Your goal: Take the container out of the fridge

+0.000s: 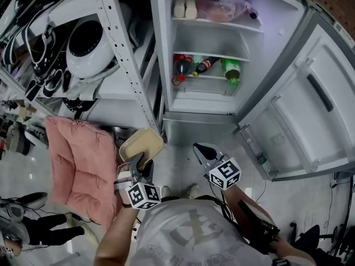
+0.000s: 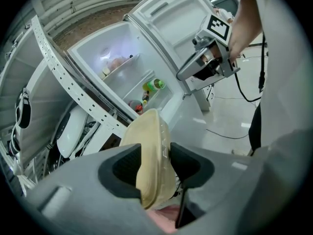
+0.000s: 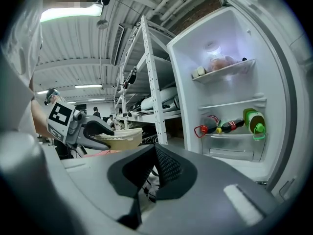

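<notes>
Pink cushion [image 1: 77,165] lies beside metal rack [image 1: 125,54] (white appliance [image 1: 89,46] shelved); green bottle [image 1: 231,70] beyond.

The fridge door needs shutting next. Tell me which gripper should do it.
Right. The right gripper is empty and on the side of the open door; the left gripper is clamped on the container.

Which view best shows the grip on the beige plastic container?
The left gripper view: the beige plastic container stands edge-on between both pads, which press it. The head view shows its lid from above; the right gripper view shows it small, side-on.
</notes>
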{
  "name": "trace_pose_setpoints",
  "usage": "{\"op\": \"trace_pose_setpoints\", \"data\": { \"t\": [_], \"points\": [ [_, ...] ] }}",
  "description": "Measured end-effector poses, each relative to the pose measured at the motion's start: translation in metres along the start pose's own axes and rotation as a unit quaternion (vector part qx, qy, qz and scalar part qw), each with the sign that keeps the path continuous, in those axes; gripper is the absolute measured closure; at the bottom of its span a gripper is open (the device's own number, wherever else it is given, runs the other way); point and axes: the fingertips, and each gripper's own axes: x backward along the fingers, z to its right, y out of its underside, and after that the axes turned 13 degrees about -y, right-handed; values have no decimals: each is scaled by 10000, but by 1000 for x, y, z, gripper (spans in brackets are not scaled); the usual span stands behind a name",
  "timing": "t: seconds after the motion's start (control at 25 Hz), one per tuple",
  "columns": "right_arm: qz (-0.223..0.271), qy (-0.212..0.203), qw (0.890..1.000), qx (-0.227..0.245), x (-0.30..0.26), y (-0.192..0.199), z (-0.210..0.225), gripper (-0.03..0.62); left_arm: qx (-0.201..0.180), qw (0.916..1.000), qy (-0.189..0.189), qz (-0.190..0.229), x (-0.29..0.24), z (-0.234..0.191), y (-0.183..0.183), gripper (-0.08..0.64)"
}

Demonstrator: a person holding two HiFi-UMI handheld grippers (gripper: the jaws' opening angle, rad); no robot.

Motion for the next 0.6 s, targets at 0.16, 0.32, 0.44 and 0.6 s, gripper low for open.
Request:
{"op": "trace_pose_setpoints", "data": {
  "t": [0.16, 0.32, 0.44, 0.6],
  "points": [
    [-15, -8, 10000, -35, -5, 2, -5, 584, 0, 10000, 34, -6, 1, -2, 6, 368],
    [-3, 33, 10000, -35, -9, 2, -5, 584, -18, 9999, 83, 60, -3, -3, 5, 368],
    [12, 67, 10000, -30, -9, 1, -3, 584, -57, 9998, 118, 121, -7, -2, 3, 368],
    [10, 111, 9999, -43, -8, 1, -1, 584, -95, 9997, 166, 165, -10, -1, 1, 368]
  ]
}}
